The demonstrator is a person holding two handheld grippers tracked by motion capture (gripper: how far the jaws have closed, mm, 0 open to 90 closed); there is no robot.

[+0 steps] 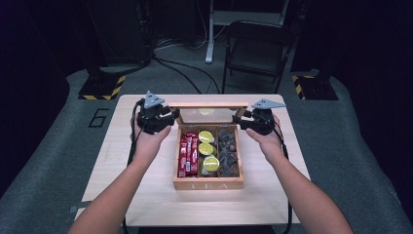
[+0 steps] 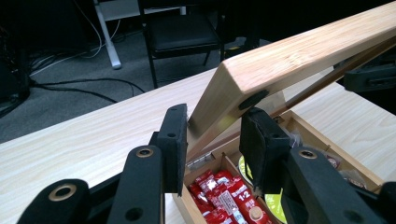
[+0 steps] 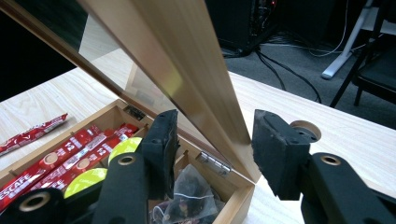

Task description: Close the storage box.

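At the counter's (image 1: 146,195) far edge, the tea box's (image 1: 208,184) lid (image 1: 207,113) stands raised, its long axis running between both tools: left tool (image 1: 168,120) and right tool (image 1: 242,120) each straddle an end, jaws apart, not clamped.

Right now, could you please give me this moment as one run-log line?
lid: raised, tilted | left tool: straddles lid's corner | right tool: open around lid's side edge | tea box: open, sachets, pods, bags inside
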